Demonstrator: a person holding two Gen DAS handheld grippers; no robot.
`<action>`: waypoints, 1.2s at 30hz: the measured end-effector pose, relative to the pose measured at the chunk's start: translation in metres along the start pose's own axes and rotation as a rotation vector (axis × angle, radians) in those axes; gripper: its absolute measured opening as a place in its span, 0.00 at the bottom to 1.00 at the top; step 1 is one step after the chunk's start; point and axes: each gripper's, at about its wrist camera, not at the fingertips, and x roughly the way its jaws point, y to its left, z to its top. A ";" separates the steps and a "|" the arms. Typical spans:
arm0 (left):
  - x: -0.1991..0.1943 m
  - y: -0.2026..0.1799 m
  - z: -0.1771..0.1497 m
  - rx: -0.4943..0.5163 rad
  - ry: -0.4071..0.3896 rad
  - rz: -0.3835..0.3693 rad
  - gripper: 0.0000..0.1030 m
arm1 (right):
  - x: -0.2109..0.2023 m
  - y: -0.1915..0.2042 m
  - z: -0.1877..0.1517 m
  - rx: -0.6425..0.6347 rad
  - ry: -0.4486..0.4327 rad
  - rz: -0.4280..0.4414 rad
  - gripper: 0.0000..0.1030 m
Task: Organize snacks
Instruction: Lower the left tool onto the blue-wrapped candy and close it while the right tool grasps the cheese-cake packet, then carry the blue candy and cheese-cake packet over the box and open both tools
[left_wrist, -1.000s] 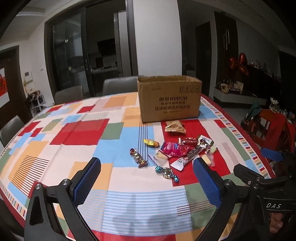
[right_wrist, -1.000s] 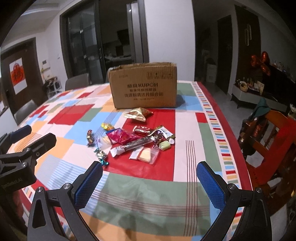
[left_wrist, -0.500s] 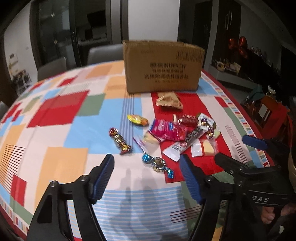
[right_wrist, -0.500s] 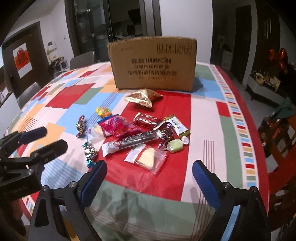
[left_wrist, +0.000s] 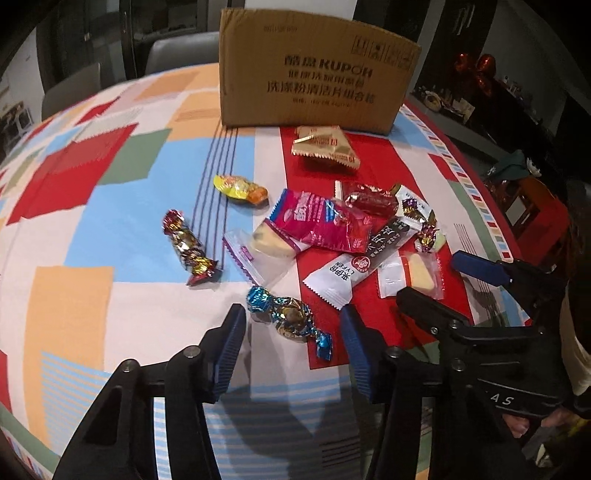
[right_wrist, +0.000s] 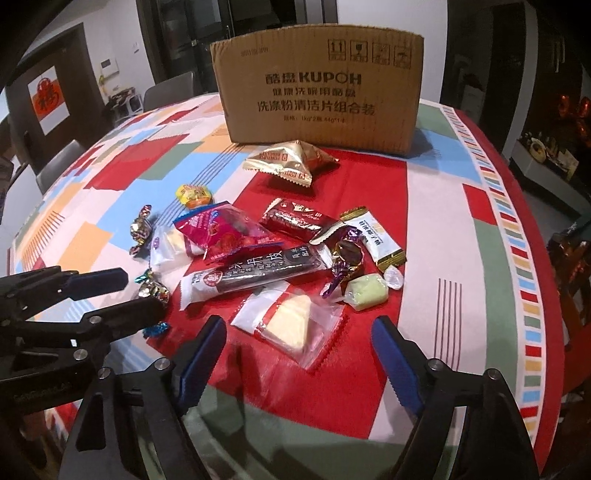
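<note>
Several wrapped snacks lie in a loose pile on the patchwork tablecloth (left_wrist: 85, 295), in front of a brown cardboard box (left_wrist: 314, 74). My left gripper (left_wrist: 293, 332) hangs over a blue-and-gold twisted candy (left_wrist: 290, 317); its jaws are closing with the candy between them, pads not touching it. My right gripper (right_wrist: 299, 339) is lowered over a clear packet with a yellow wedge (right_wrist: 291, 325); its jaws are closing, still wide of the packet. Beyond lie a dark long bar (right_wrist: 255, 273), a pink packet (right_wrist: 225, 230) and a gold triangular pack (right_wrist: 291, 160).
The box (right_wrist: 317, 92) stands at the far side, its top out of sight. A green candy (right_wrist: 367, 293) and a purple-wrapped sweet (right_wrist: 345, 258) lie right of the pile. The table's edge curves at the right, with a wooden chair (left_wrist: 535, 206) beyond. Grey chairs (left_wrist: 70, 92) stand behind.
Both grippers have come down and forward toward the pile and tipped downward. Both pairs of jaws have narrowed, the left far more. The left now brackets the blue-and-gold candy.
</note>
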 end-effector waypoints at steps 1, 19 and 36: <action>0.003 0.000 0.001 -0.004 0.007 -0.002 0.46 | 0.002 0.000 0.001 0.001 0.003 0.001 0.78; 0.011 0.005 0.003 -0.031 0.029 -0.041 0.23 | 0.012 0.013 0.005 -0.046 -0.009 -0.064 0.57; -0.029 -0.003 -0.005 0.008 -0.083 -0.051 0.23 | -0.024 0.019 -0.006 -0.013 -0.073 -0.067 0.34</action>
